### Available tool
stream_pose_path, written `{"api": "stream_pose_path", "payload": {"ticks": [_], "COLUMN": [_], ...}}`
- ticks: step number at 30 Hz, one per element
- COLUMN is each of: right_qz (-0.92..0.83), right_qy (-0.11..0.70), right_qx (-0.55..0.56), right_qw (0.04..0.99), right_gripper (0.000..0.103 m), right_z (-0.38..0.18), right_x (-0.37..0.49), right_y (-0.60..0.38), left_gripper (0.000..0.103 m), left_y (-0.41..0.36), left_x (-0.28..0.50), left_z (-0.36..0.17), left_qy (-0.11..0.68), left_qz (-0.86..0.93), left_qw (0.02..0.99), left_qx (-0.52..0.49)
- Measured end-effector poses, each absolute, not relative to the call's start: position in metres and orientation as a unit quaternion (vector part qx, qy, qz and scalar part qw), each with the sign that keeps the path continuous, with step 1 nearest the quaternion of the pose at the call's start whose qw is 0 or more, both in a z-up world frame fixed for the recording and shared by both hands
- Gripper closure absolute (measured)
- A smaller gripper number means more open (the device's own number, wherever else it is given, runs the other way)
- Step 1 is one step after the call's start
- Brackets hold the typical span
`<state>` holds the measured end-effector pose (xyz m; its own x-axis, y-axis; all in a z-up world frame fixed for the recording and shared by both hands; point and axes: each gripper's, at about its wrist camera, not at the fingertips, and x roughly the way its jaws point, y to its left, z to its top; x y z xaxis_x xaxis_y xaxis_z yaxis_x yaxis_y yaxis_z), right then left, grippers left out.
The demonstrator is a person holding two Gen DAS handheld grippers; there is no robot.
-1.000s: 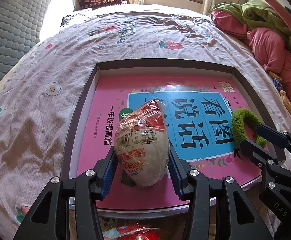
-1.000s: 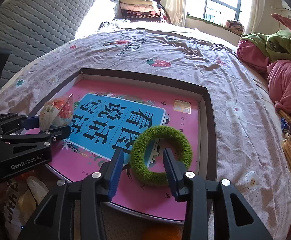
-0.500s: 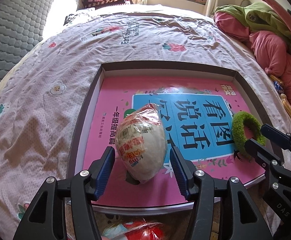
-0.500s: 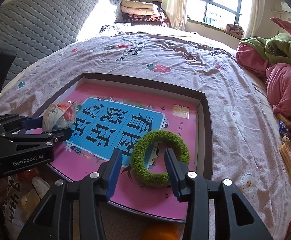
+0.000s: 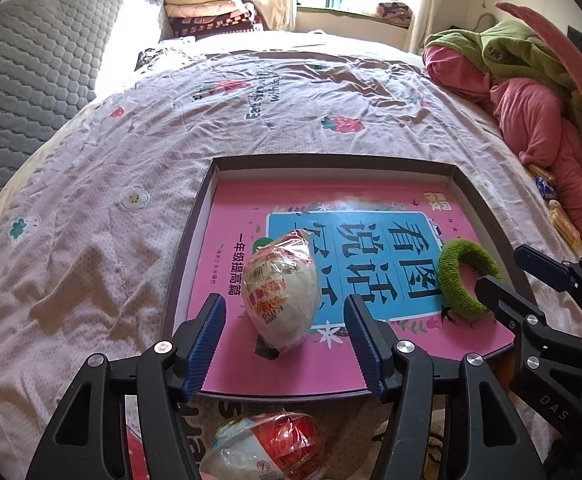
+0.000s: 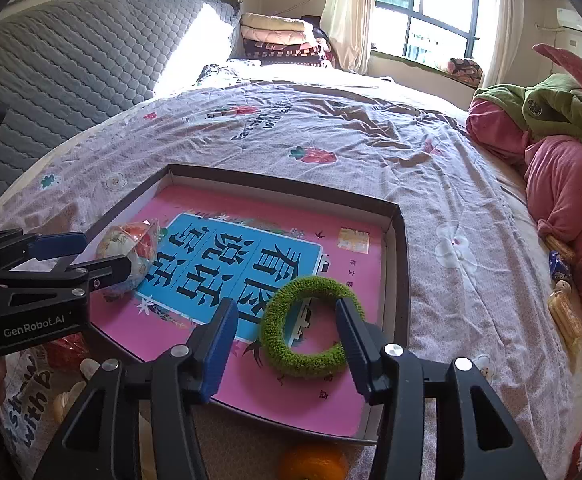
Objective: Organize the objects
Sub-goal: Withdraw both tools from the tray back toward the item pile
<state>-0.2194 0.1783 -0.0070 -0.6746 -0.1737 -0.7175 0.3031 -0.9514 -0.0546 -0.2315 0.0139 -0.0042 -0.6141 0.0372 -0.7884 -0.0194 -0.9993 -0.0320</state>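
Note:
A wrapped egg-shaped snack packet (image 5: 281, 294) lies on the pink book (image 5: 331, 364) inside a shallow dark-rimmed box (image 5: 195, 232) on the bed. My left gripper (image 5: 285, 338) is open, its fingers apart on either side of the packet and slightly behind it. A green fuzzy ring (image 6: 311, 330) lies on the book at the right. My right gripper (image 6: 287, 346) is open around the ring's near part, not squeezing it. The packet (image 6: 125, 254) and left gripper also show in the right wrist view, and the ring (image 5: 465, 280) shows in the left.
A second wrapped packet (image 5: 267, 446) lies below the box's near edge, with a printed bag (image 6: 31, 392). An orange (image 6: 313, 462) sits at the near edge. Pink and green clothes (image 5: 539, 92) pile up at the right. Folded blankets (image 6: 279, 36) lie far back.
My left gripper opened, let go of the packet and drew back and up. The packet now rests on the book. My right gripper opened wider around the ring and pulled back a little.

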Motion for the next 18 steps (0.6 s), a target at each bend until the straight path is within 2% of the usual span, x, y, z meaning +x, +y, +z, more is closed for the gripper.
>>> {"api": "stream_pose_path", "payload": {"ticks": [18], "right_qz": [-0.932], "right_qy": [0.06], "right_qx": [0.33], "right_qw": [0.136], "right_gripper": [0.042], "right_z": [0.027], "right_x": [-0.186], "right_y": [0.192], "left_gripper": [0.039], "left_y": [0.016], "left_x": [-0.17], "left_z": [0.029], "left_qy": [-0.007], "left_qz": [0.914], "left_qw": [0.004], "left_qx": [-0.406]}}
